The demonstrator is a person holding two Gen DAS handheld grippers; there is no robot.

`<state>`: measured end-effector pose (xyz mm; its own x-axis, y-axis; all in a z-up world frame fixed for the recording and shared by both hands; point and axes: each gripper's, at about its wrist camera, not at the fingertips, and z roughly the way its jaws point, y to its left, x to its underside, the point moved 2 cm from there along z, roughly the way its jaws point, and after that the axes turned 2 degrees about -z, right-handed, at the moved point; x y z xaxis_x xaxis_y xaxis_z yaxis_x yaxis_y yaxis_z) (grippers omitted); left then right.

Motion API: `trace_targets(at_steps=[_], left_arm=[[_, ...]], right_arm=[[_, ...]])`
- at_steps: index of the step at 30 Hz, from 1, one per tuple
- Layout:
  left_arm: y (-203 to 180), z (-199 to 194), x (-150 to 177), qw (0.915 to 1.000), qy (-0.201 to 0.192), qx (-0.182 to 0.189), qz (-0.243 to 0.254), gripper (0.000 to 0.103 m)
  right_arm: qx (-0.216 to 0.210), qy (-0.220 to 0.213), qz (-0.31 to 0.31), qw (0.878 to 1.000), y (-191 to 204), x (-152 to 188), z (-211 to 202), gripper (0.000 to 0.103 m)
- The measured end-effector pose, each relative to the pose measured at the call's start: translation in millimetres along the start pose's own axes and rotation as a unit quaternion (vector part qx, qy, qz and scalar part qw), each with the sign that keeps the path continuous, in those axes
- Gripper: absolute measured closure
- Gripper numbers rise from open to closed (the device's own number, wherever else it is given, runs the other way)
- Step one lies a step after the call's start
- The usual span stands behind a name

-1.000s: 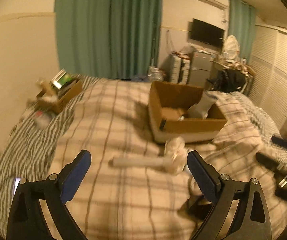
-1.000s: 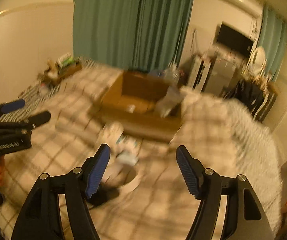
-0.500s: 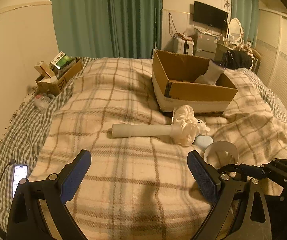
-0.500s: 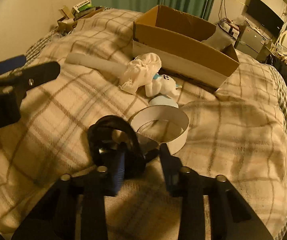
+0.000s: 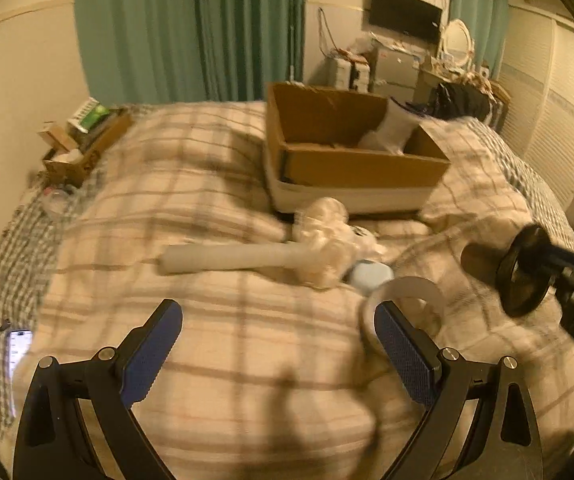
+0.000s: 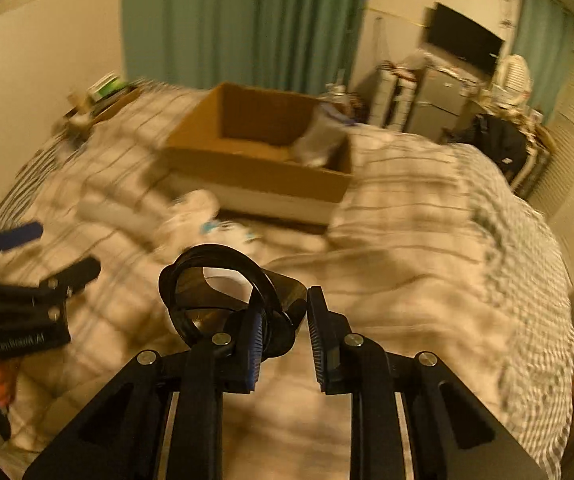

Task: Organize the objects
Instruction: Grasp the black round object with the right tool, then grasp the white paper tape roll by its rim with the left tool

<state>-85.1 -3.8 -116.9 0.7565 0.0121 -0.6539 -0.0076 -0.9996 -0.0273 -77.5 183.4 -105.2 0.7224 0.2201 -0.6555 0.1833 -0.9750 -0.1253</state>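
Observation:
My right gripper (image 6: 283,332) is shut on a black ring-shaped object (image 6: 215,296) and holds it lifted above the plaid bed; it also shows at the right of the left wrist view (image 5: 523,272). My left gripper (image 5: 277,344) is open and empty, low over the blanket. Ahead of it lie a white tube (image 5: 227,258), a crumpled white cloth (image 5: 325,240), a pale blue object (image 5: 369,274) and a white tape ring (image 5: 405,300). An open cardboard box (image 5: 351,152) stands behind them, a white item inside.
A smaller box of clutter (image 5: 87,140) sits at the bed's far left. A lit phone (image 5: 19,350) lies at the left edge. Green curtains, a TV and shelves stand behind the bed. The left gripper (image 6: 27,280) shows at the left of the right wrist view.
My right gripper has closed on the black ring and lifted it off the blanket, rising and tilting toward the box. The left gripper shifted slightly and stayed open.

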Motion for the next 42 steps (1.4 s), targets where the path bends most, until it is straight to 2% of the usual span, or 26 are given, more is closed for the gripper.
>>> trace_targets(at_steps=[4,10,13,17,19,24,31,42], left_arm=[[-28,20,4,0.9990,0.032,0.027,0.014,0.004],[-63,41,17,0.9938,0.069,0.060,0.063,0.004],[-73,52,19,0.9899,0.087,0.086,0.071,0.008],[-80,75,22,0.9836,0.126,0.107,0.073,0.023],[-83,80,24,0.9805,0.135,0.123,0.072,0.026],[-81,68,24,0.9826,0.124,0.115,0.077,0.028],[-67,19,17,0.9915,0.057,0.087,0.078,0.028],[-44,-38,-1,0.9945,-0.003,0.094,0.047,0.028]], right_arm=[[0.014,0.006,0.018,1.000,-19,7,7,0.083],[0.004,0.019,0.032,0.999,-27,16,23,0.083],[0.001,0.018,0.039,0.999,-32,19,28,0.083],[-0.003,0.020,0.044,0.999,-33,21,31,0.083],[-0.001,0.021,0.043,0.999,-32,21,32,0.083],[0.007,0.018,0.038,0.999,-30,22,30,0.083],[0.030,0.000,0.032,0.999,-25,23,7,0.083],[0.039,-0.034,0.008,0.999,-1,16,-37,0.083]])
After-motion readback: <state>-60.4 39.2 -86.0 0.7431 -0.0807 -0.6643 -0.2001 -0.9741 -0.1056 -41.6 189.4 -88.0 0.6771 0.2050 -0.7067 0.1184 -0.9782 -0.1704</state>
